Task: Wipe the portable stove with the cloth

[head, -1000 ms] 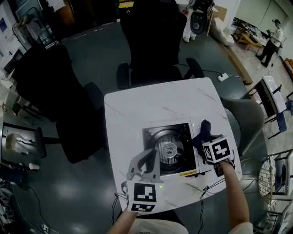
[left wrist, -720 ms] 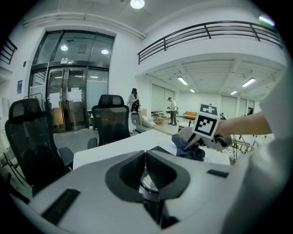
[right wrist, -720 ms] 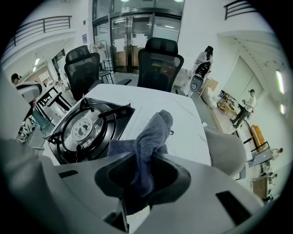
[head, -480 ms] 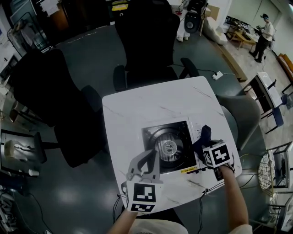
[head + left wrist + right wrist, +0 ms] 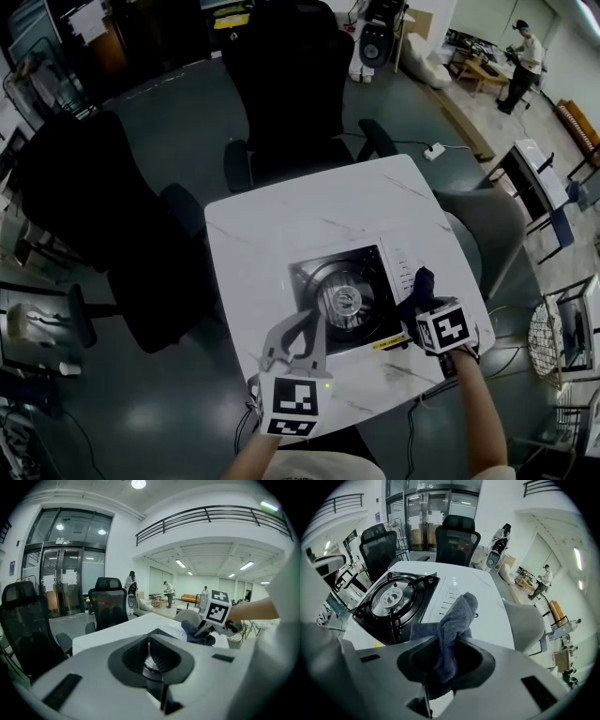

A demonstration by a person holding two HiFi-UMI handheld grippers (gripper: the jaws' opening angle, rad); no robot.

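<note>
The portable stove [image 5: 349, 298], black around a round burner with a white control panel on its right, sits on the near right part of the white marble-look table [image 5: 281, 230]. My right gripper [image 5: 427, 314] is shut on a dark blue-grey cloth [image 5: 419, 289] over the panel's near end. In the right gripper view the cloth [image 5: 457, 613] bunches up out of the jaws of that gripper [image 5: 446, 644], with the stove [image 5: 396, 599] to the left. My left gripper [image 5: 302, 330] hovers at the stove's near left corner, jaws together and empty. From the left gripper view [image 5: 149, 644] the cloth [image 5: 197, 633] shows at right.
Black office chairs stand beyond the table [image 5: 291, 84] and to its left [image 5: 103, 206]; a grey chair [image 5: 492, 230] is tucked at the right edge. Cables hang off the near table edge [image 5: 422, 389]. People [image 5: 520, 52] stand far off.
My right gripper has drawn the cloth along the stove's white panel toward the near edge. The left gripper has stayed where it was.
</note>
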